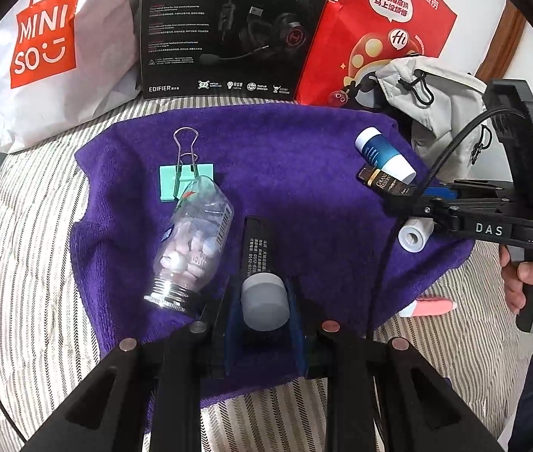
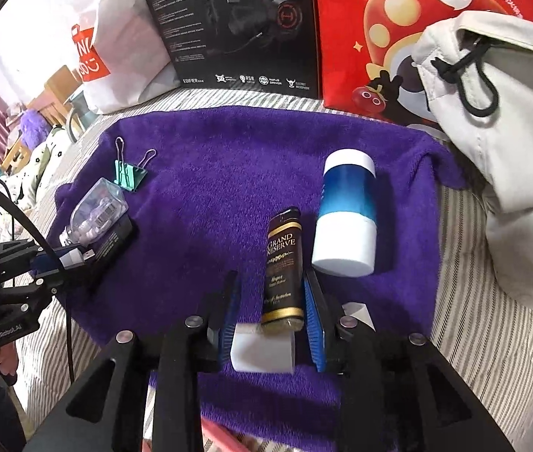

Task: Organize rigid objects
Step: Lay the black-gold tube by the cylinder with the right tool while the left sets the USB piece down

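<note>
Jaws first: the left gripper (image 1: 264,307) is clamped on a small grey-white charger plug (image 1: 265,301), pinched between the blue pads, with a metal USB tip seen poking out in the right wrist view. The right gripper (image 2: 272,314) is spread apart, nothing gripped; a dark lighter (image 2: 282,271) lettered GRAND RESERVE and a white block (image 2: 262,348) are framed between its fingers, the lighter leaning closer to the right-hand pad.

Everything is laid out on a purple towel (image 1: 285,158) spread over a striped sheet (image 1: 29,226). A clear bottle of pale tablets (image 1: 191,241) is found lying on its side, partly propped on a flat black box (image 1: 257,245), just beside the left gripper. A mint binder clip (image 1: 185,184) is sat right behind the bottle. Over on the right side, a blue-and-white canister (image 2: 345,214) is lying next to the lighter, close but whether touching can't be told.

Along the back, a white Miniso bag (image 1: 48,49), a black Edifier headset box (image 1: 229,26) and a red bag (image 1: 379,26) are lined up, with a grey drawstring pouch (image 2: 500,120) slumped at the right.
</note>
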Demonstrator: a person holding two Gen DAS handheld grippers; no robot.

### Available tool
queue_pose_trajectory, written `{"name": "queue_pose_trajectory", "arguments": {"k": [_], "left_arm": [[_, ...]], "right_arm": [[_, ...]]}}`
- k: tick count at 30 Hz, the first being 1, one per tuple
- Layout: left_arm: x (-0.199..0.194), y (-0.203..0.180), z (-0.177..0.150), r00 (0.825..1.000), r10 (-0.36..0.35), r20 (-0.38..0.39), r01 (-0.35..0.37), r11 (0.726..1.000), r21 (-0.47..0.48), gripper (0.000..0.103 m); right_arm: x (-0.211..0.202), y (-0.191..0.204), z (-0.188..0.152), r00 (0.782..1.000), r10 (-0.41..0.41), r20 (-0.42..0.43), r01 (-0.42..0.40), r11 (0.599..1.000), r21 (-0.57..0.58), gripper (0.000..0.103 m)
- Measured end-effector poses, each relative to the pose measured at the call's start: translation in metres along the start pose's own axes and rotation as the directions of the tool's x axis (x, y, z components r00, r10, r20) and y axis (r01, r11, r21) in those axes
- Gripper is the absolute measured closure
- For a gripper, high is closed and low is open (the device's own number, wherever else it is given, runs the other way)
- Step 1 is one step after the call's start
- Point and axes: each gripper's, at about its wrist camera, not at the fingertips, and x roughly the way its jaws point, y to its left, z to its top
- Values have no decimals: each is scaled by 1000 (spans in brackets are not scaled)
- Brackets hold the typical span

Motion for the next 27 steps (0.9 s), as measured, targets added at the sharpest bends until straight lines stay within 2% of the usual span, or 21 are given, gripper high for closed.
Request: {"name": "queue_pose_trajectory", "arguments": {"k": [16,19,27], "left_arm": [[7,-12,5,1000,-29,-3,29,999,22,80],[12,-16,7,999,-32,-13,33,999,27,80],[24,-27,10,999,-12,-37,15,998,60,80]], "right_arm": [[-38,-5,-25,1000,1,29,-2,1000,23,69],[-53,-7,-35,999,-16,49,14,999,31,58],[-81,-13,-60,997,-23,80,19,998,57,57]]}}
